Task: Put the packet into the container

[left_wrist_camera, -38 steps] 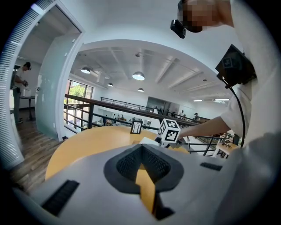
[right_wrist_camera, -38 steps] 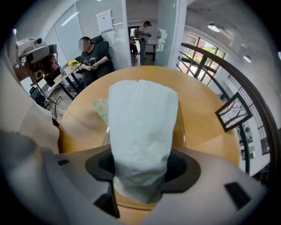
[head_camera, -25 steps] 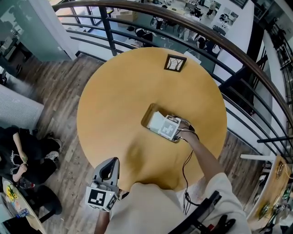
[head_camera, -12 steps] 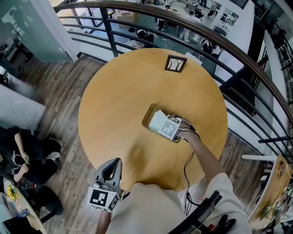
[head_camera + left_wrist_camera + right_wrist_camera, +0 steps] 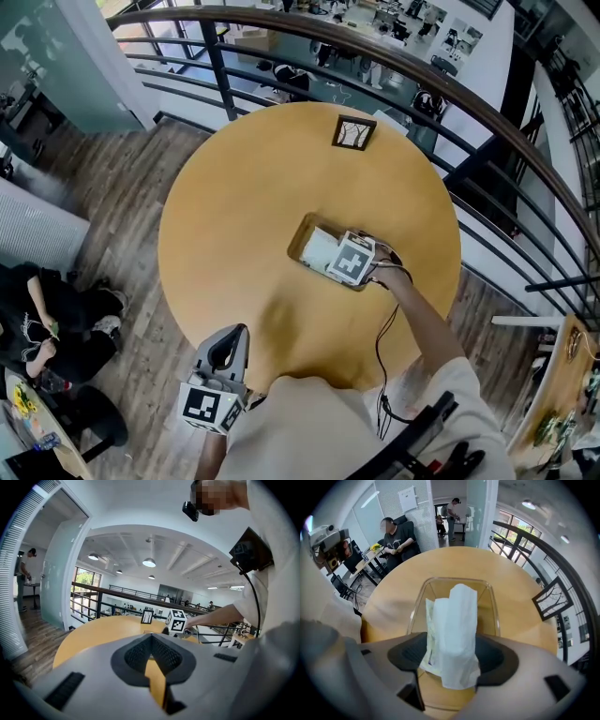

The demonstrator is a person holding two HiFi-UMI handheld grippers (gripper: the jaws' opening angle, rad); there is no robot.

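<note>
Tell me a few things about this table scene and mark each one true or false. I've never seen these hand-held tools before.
1. A clear plastic container sits on a round yellow wooden table. True.
2. A white soft packet stands between the jaws of the right tool. True; those jaws are opening, at the container.
3. The left tool grips a second packet. False: its jaws are together on nothing, and it is held near the person's body, off the table's near edge.
4. A small black-framed picture lies inside the container. False: it stands on the table's far side, apart from the container.
</note>
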